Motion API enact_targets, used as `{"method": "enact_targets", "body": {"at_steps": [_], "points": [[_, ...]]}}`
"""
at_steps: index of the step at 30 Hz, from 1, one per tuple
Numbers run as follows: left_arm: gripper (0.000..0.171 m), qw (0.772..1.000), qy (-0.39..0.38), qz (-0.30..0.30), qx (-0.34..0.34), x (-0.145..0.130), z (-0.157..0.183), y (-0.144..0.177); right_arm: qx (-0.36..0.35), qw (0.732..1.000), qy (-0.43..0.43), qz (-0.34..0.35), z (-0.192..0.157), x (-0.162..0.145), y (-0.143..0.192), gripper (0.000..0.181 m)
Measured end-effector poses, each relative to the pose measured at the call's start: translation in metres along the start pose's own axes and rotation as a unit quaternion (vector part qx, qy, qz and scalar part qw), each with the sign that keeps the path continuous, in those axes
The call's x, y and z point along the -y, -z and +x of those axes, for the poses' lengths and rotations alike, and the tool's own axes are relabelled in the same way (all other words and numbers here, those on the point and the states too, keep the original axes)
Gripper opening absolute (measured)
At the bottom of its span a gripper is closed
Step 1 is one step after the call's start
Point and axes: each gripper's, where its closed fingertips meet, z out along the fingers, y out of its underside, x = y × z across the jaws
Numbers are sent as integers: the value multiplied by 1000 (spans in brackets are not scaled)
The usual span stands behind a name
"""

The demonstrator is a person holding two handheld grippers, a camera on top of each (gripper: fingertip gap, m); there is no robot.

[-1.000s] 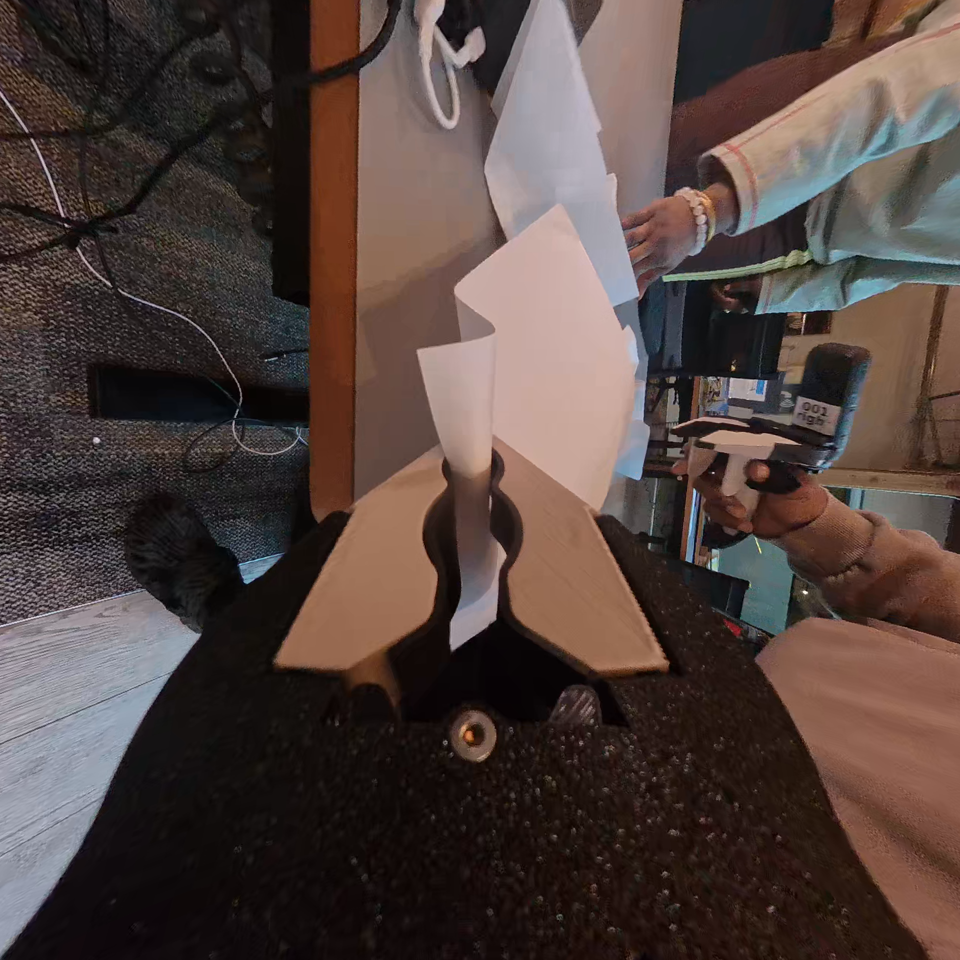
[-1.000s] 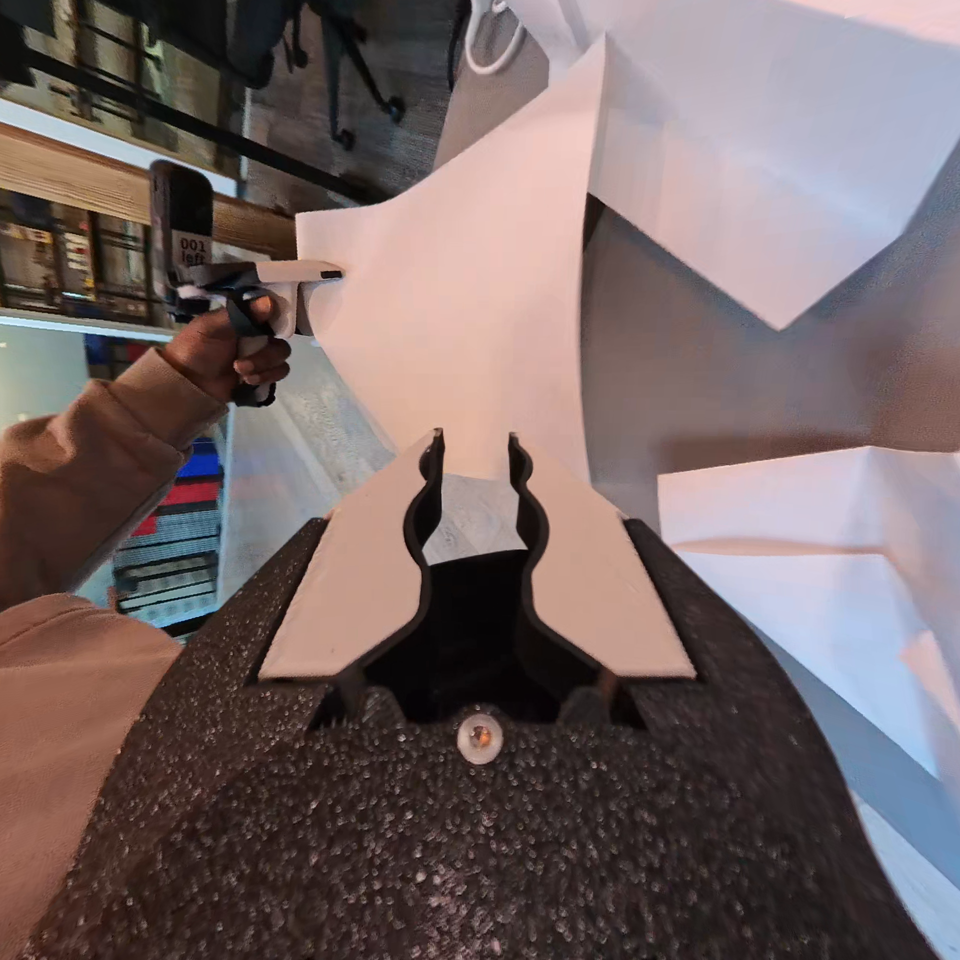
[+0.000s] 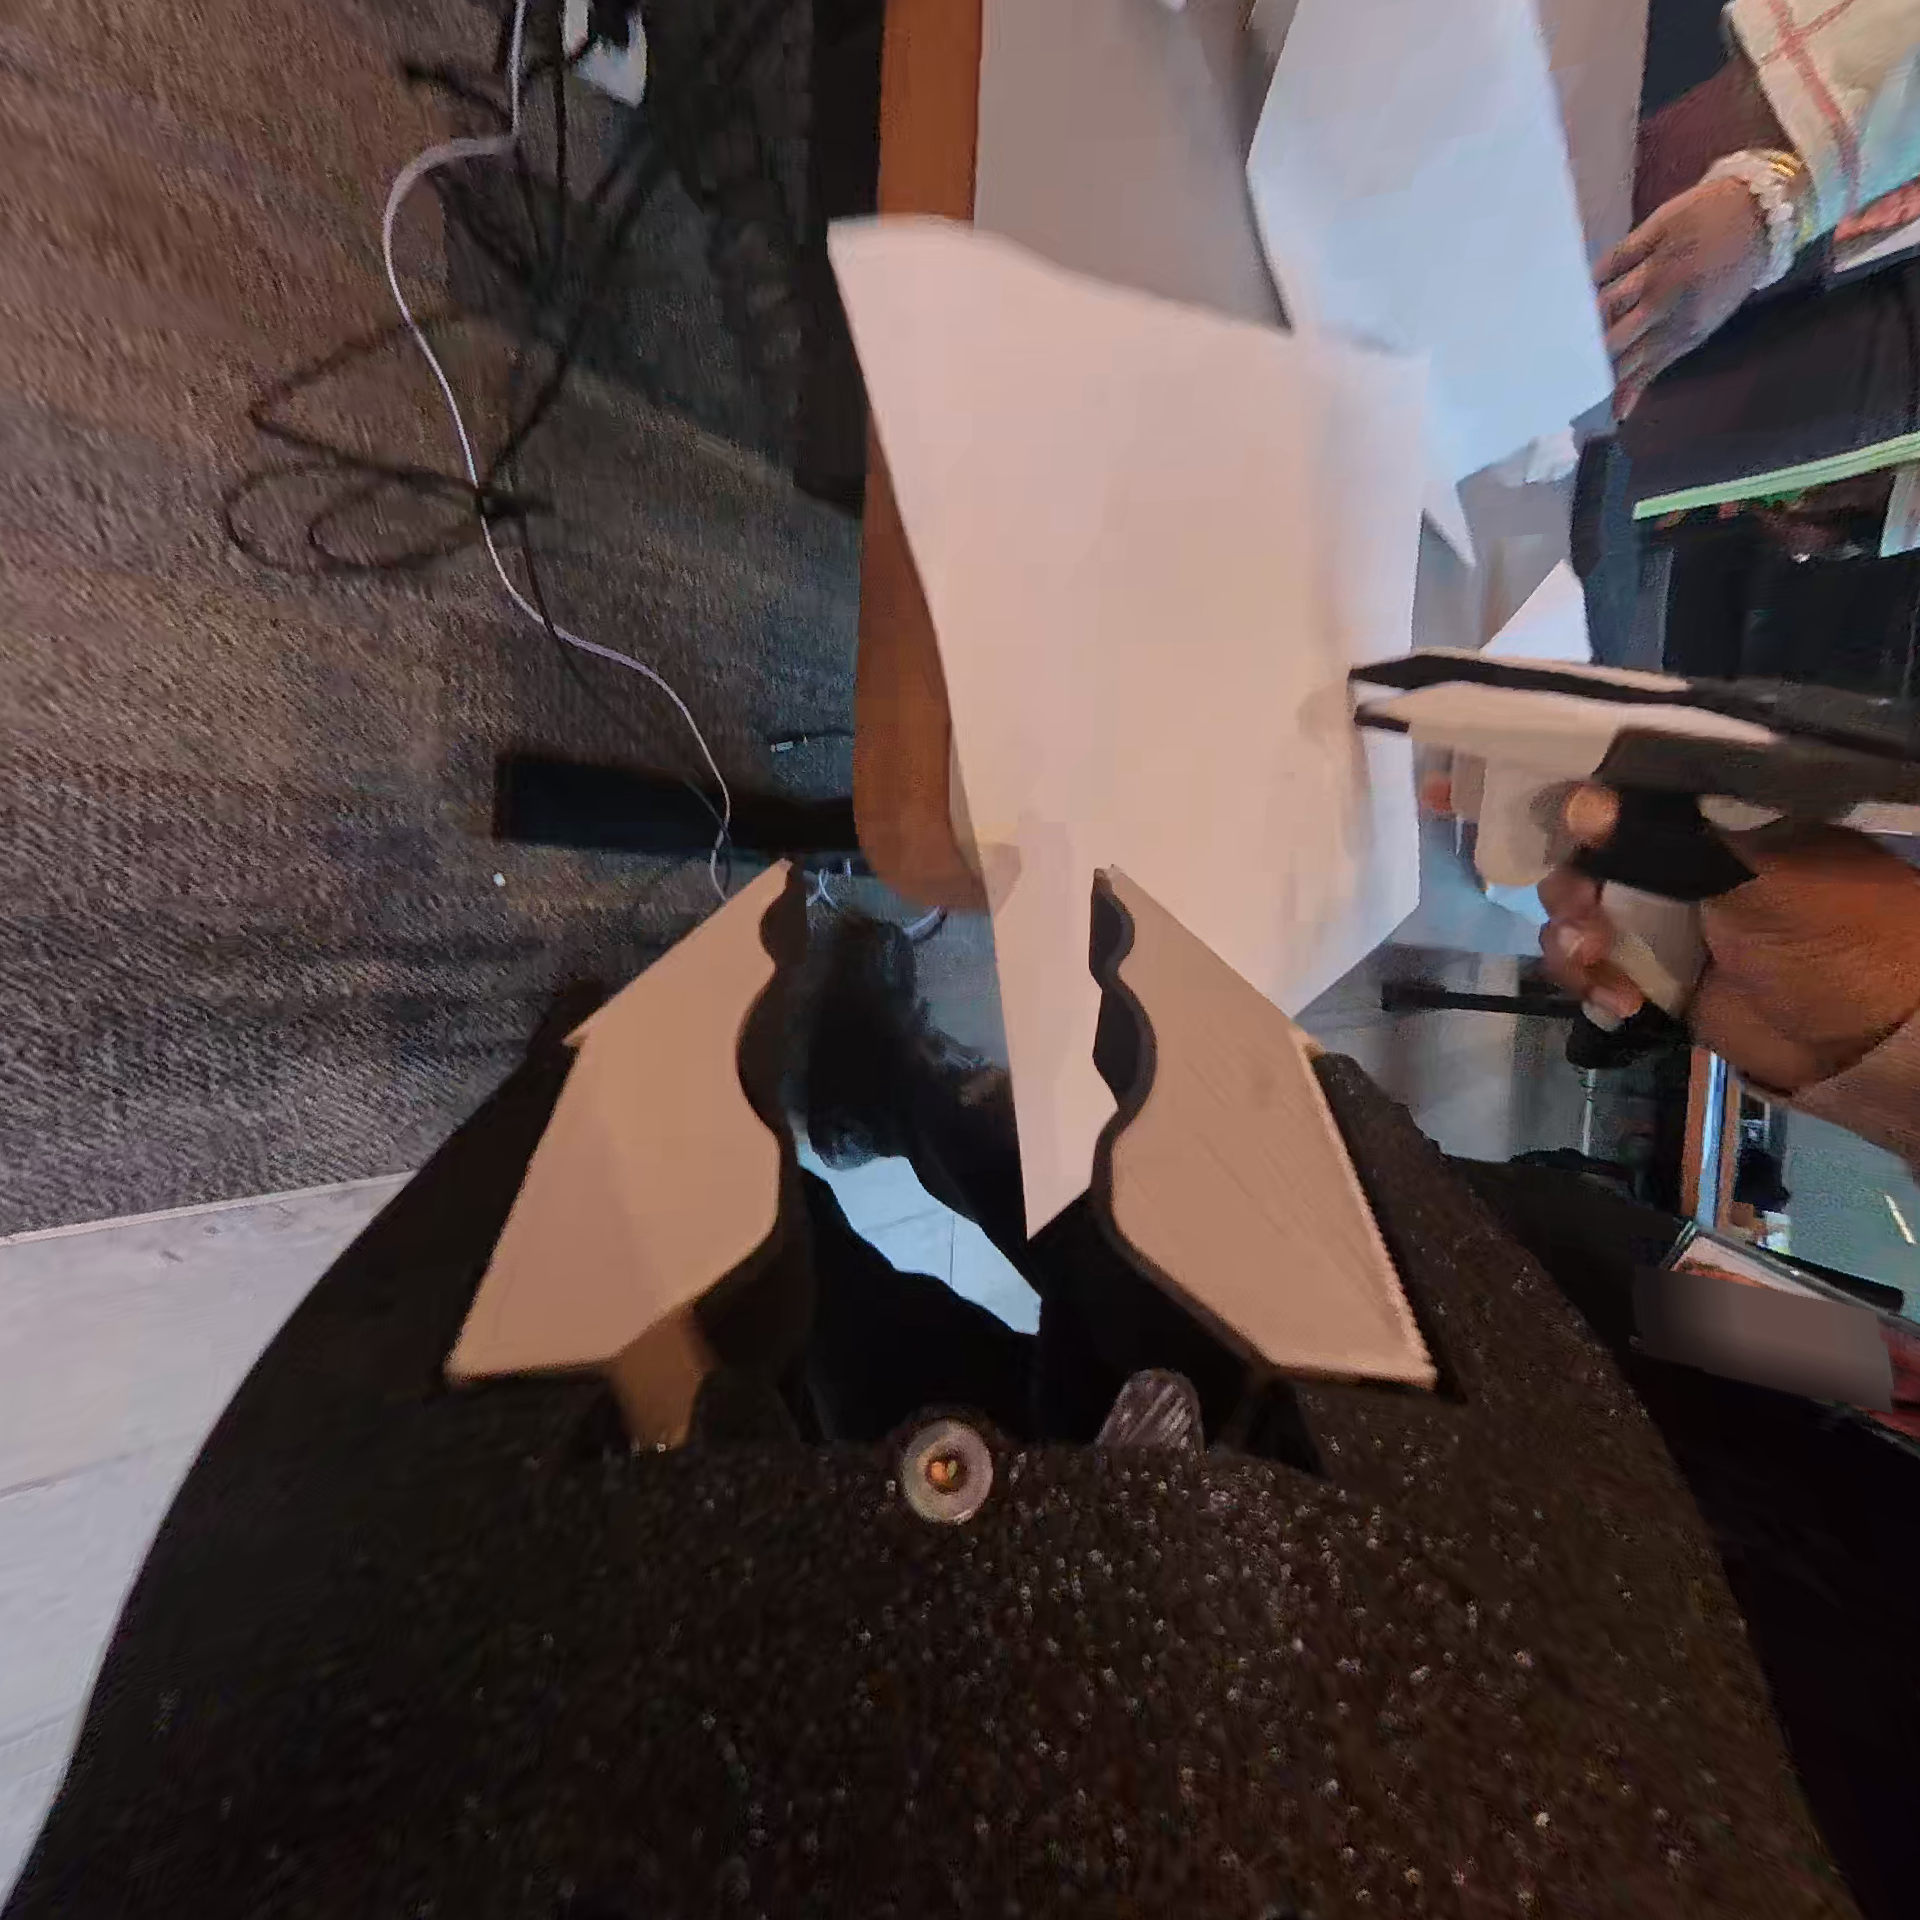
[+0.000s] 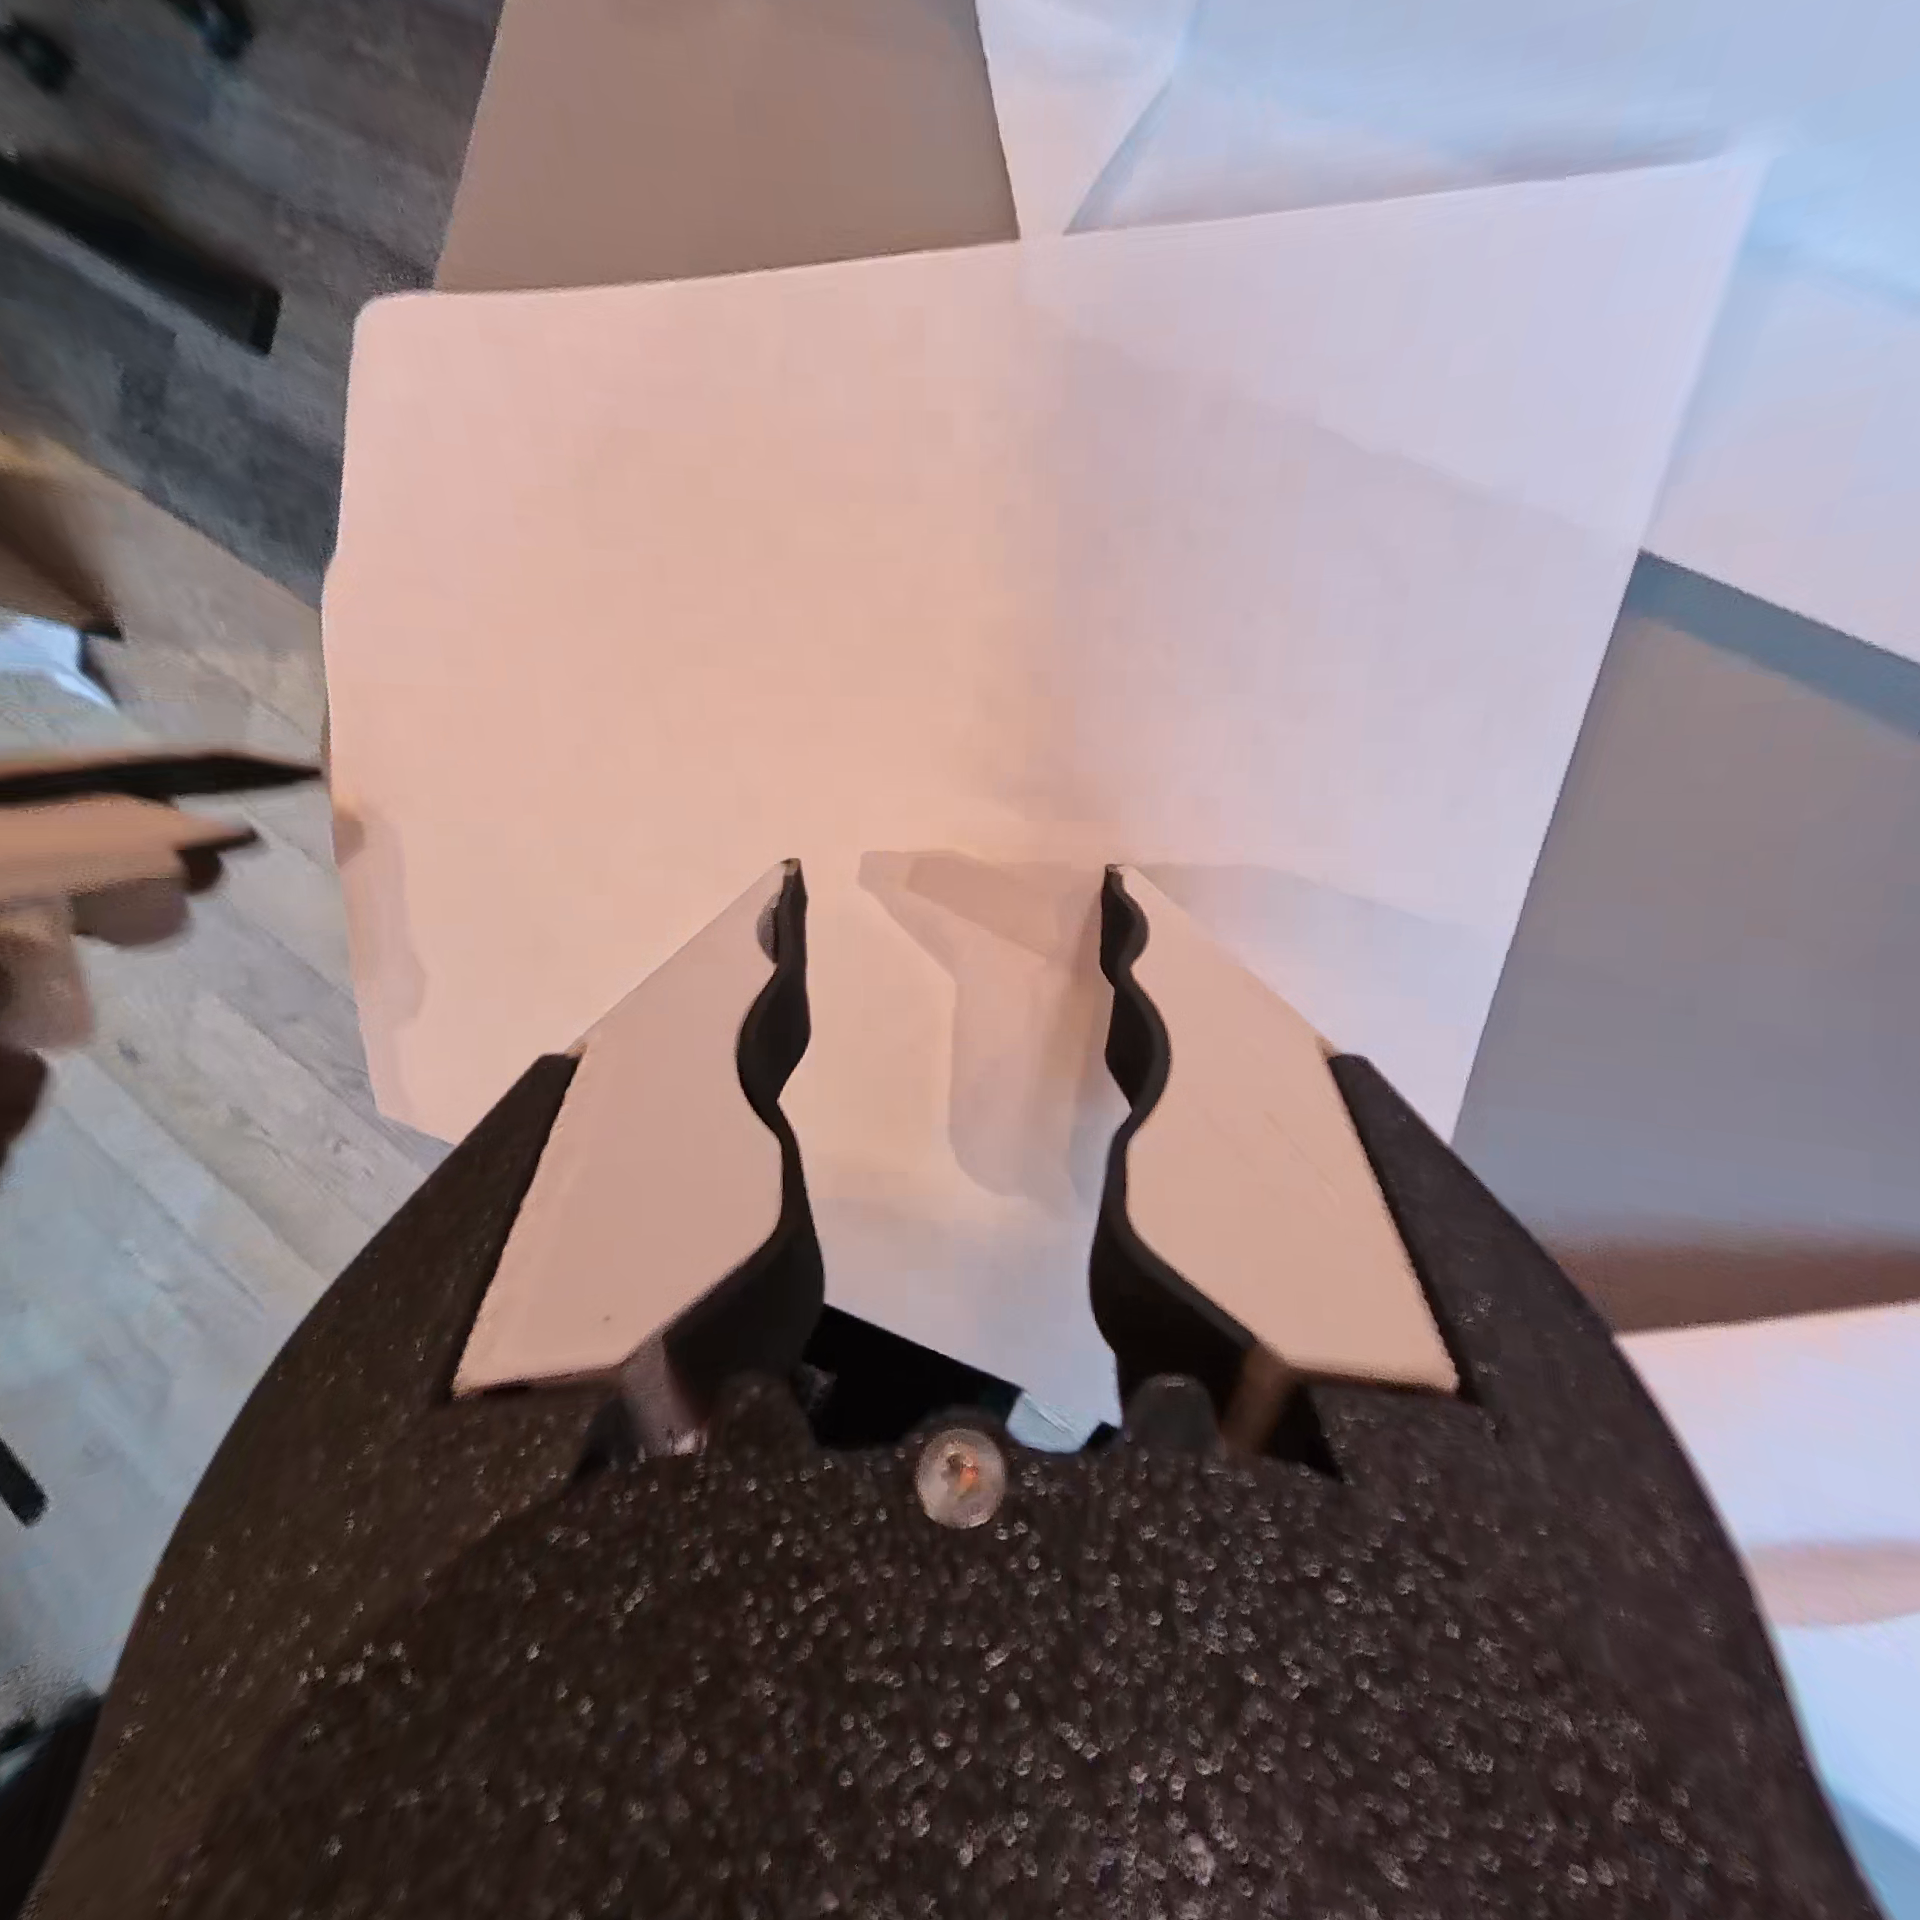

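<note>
Between both spread-apart tools, left tool point(image 3: 943, 883) and right tool point(image 4: 951, 881), hangs unclamped white paper point(image 3: 1132, 582).

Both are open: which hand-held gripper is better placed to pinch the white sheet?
Left, probably: the white sheet runs edge-on between the fingers of the left hand-held gripper; the right hand-held gripper faces it flat.

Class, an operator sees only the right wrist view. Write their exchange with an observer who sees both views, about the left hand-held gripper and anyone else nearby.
Operator: Has the left hand-held gripper clamped the sheet?
Observer: No. Its jaws stand apart, and the sheet's lower corner hangs between them.
Operator: Is anyone else nearby?
Observer: Yes. Another person's hand touches the edge of a second sheet.
</note>
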Motion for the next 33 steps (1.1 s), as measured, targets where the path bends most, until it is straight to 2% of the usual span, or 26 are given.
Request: {"method": "enact_targets", "body": {"at_steps": [3,5,8,11,17,20,23,27,33], "points": [[54,999,35,-23,-8,-36,-1,-19,2,999,-41,7,-11,-8,1,56],[44,998,58,-20,-24,-45,2,-27,12,998,-57,2,-19,-15,3,57],[22,997,68,1,-39,-35,5,-31,32,998,-59,-2,-22,-22,7,58],[13,998,43,-4,-38,-24,5,-26,44,999,-22,1,-20,-22,13,56],[12,998,12,-27,-58,-11,18,-13,35,997,62,-12,-4,-22,13,60],[16,996,18,-23,-83,-6,27,-7,31,997,72,0,4,-23,12,52],[15,997,22,-5,-76,0,30,-1,34,997,64,10,4,-21,12,56],[0,999,2,-10,-32,-2,27,2,55,997,37,25,-3,-20,13,65],[0,1000,-13,-20,-4,5,32,13,79,996,-5,46,-11,-21,13,69]]}}
